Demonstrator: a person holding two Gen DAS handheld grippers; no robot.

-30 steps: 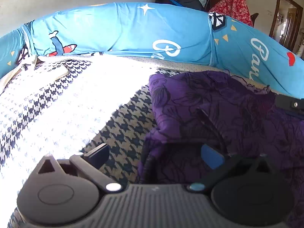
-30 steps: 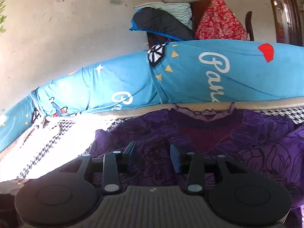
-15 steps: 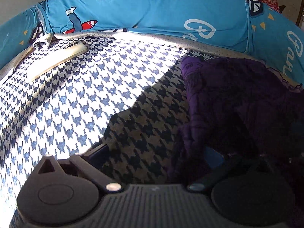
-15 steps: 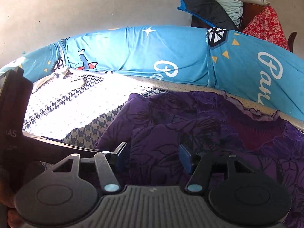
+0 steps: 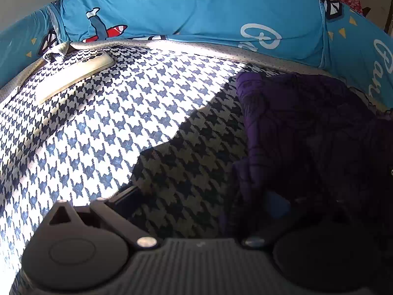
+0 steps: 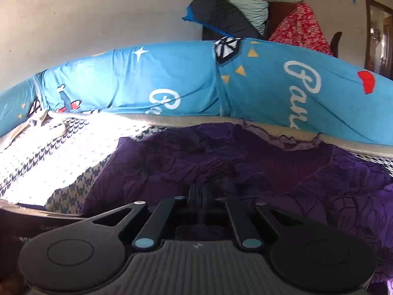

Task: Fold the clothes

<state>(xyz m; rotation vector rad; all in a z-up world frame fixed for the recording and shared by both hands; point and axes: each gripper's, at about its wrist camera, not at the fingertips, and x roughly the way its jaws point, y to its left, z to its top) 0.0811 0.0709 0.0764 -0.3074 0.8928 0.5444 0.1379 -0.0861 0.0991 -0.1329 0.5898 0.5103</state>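
Purple garment (image 6: 245, 162) crumpled on houndstooth bed cover (image 5: 103, 127), right of sunlit patch, below blue bolster (image 5: 196, 12), left gripper (image 5: 203, 196) jaws spread wide, right finger under garment edge, right gripper (image 6: 200, 191) jaws closed on purple garment fold, phone (image 5: 76, 73) far left

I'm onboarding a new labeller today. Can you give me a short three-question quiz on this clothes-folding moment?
1. True or false: the right gripper has its fingers closed together.
2. What colour is the garment being folded?
3. Where does the phone lie? A) on the garment B) on the houndstooth cover, in the sunlit part, apart from the garment C) in the left gripper

Key: 1 true; 2 purple; 3 B
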